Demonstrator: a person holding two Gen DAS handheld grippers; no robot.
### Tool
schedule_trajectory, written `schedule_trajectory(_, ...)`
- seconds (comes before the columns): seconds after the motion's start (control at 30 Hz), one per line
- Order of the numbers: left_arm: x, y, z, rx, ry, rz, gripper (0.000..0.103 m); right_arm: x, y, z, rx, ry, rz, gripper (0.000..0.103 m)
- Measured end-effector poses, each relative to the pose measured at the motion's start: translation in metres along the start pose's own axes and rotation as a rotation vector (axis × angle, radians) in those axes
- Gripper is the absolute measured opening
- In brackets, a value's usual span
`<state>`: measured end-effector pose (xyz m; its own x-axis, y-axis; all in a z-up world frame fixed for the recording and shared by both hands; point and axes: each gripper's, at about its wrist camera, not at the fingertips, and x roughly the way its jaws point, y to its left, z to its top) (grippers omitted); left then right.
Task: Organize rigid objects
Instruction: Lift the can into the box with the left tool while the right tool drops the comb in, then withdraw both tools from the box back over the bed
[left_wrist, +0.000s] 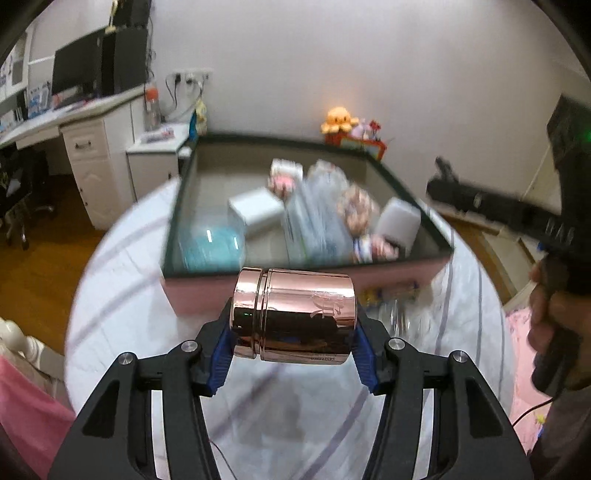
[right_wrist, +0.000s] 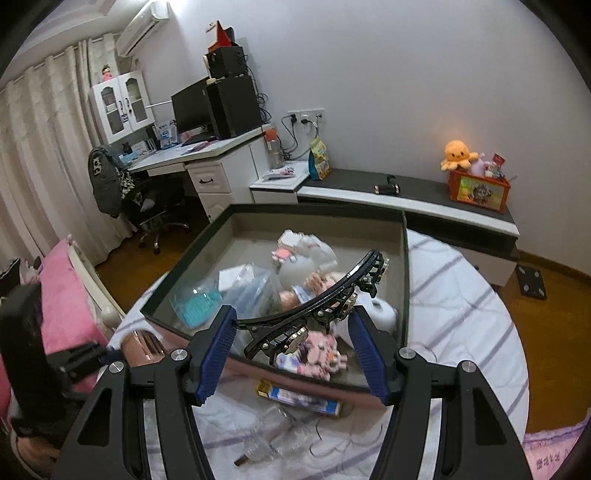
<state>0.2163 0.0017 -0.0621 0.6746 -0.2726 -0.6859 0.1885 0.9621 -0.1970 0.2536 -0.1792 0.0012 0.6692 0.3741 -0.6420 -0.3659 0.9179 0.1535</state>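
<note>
Glossy metal canister (left_wrist: 293, 314) (mirror-smooth)

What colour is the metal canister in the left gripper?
Shiny rose-gold, mirror-like, on the canister clamped sideways in the left gripper; clearest in the left wrist view.

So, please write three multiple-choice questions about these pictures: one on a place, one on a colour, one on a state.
1. Where is the orange octopus plush?
A. on the orange box by the wall
B. inside the storage box
C. on the desk

2. What colour is the metal canister?
A. green
B. rose gold
C. white

3. What is the right claw doing?
A. holding nothing
B. holding a bottle
C. holding a black hair claw clip

Answers: 1 A, it sits on the box rim; 2 B, its shiny shell is pinkish copper; 3 C, the clip spans the blue pads.
</note>
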Motion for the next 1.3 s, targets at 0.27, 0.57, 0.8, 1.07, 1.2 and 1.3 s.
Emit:
schedule_trajectory(0.27,0.011,0.025,0.071,-0.014,-0.098,0.057,0.056,0.012,0.0,0.035,-0.026,-0.031,0.007,0.064)
schedule_trajectory(0.57,0.045,0.029,0.117,-0.019,-0.115,0.068,0.056,0.054,-0.018,0.051,0.011,0.017,-0.004,0.064)
schedule_trajectory(0.8,0.068,0.022,0.119,0.002,-0.068,0.081,0.059,0.082,-0.032,0.048,0.036,0.063,-0.018,0.074)
schedule_trajectory(1.07,0.05,0.019,0.116,-0.001,-0.116,0.092,0.094,0.075,-0.045,0.041,0.087,0.042,-0.045,0.097)
schedule_trajectory(1.2,0.035,0.019,0.108,-0.005,-0.125,0.073,0.097,0.058,-0.047,0.037,0.116,0.005,-0.045,0.103)
schedule_trajectory(1.3,0.022,0.018,0.1,0.0,-0.125,0.056,0.099,0.045,-0.044,0.033,0.116,-0.012,-0.046,0.103)
